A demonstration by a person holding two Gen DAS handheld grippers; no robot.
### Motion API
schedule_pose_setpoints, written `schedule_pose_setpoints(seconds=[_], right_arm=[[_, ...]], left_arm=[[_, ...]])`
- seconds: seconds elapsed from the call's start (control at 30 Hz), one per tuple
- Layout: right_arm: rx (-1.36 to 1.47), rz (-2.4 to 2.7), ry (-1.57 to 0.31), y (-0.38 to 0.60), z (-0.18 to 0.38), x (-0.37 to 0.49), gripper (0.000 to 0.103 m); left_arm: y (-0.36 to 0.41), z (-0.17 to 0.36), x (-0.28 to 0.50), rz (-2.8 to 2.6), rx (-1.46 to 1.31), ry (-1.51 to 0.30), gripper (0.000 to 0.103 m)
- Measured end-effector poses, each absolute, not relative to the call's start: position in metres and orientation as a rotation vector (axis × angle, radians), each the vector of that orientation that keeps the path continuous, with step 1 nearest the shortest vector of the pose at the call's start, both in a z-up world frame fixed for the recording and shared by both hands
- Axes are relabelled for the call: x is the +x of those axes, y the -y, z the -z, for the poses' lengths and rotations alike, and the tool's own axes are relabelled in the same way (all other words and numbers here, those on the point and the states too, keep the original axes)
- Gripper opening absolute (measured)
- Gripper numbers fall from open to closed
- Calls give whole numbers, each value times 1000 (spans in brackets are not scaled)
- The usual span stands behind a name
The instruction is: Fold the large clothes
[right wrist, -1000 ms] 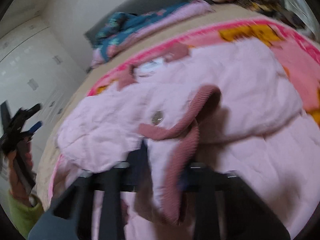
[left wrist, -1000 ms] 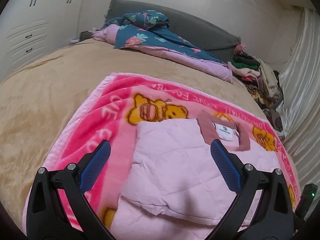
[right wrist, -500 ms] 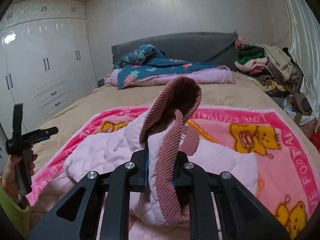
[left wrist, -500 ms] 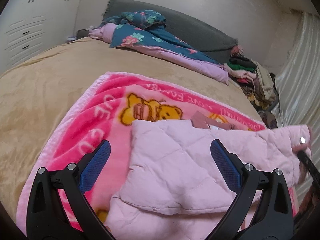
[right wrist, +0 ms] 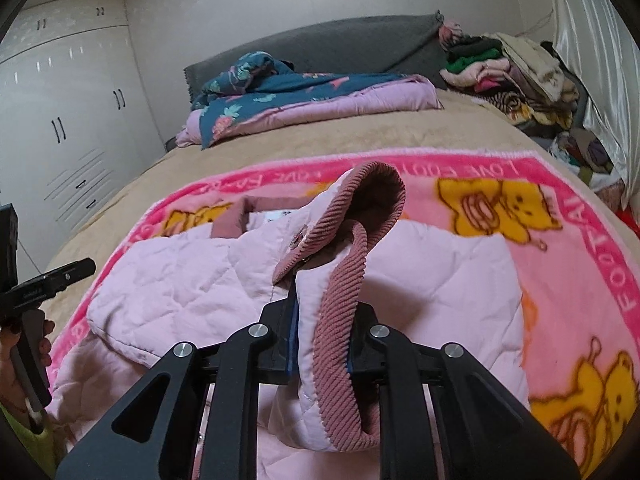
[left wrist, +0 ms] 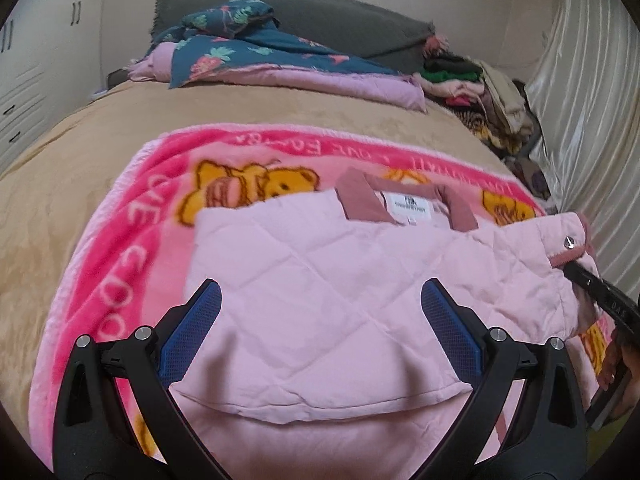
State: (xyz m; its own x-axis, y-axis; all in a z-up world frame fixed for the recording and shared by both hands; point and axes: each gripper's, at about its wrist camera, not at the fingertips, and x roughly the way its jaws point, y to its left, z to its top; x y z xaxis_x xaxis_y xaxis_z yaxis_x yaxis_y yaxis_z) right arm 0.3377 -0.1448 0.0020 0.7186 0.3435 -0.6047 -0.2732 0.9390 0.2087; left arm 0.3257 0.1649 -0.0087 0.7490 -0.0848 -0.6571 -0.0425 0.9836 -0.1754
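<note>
Left hand-held gripper (left wrist: 320,328) hangs wide open over the pink quilted jacket (left wrist: 320,292), gripping nothing. Jacket's spread on the pink bear blanket (left wrist: 120,248) on the bed (left wrist: 60,160). Over at 3 o'clock, the right hand-held gripper (right wrist: 322,336) is clenched on the jacket's ribbed cuff (right wrist: 340,320), lifting that sleeve.

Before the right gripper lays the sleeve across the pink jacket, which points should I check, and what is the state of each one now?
1. Right gripper has a firm hold: ok, shut on the ribbed cuff of the sleeve.
2. Left gripper is free: ok, open above the pink jacket, holding nothing.
3. Jacket body lies flat: ok, the quilted panel is spread on the bear blanket, with light creases.
4. Collar stays uncovered: ok, collar and label are visible at the far edge.
5. Sleeve is untwisted: cannot tell, the cuff is curled open and the fabric below it is hidden.
6. Left gripper is outside the sleeve's path: not ok, it hangs over the middle of the jacket.
</note>
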Motion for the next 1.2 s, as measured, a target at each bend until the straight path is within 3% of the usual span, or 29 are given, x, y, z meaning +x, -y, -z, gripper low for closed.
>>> schedule_pose_setpoints(seconds=[0.17,0.23,0.3,0.37,0.97,1.2], right_arm=[[83,-289,-725,145,8,341,33],[79,-268,-727,146,10,341,46],[72,-251,-717,145,8,339,71],[50,-231,-700,143,5,337,79],[-105,-441,-736,60,-5,350,88],[-235,-434,-912,36,43,370,90]], left_arm=[[-150,25,334,66,-168,-773,93],[-144,29,336,83,-157,-789,93],[-139,35,338,87,-137,-809,93],[-137,40,339,85,-129,-828,93],[-149,88,346,89,-206,-935,95],[-150,86,346,89,-205,-934,95]])
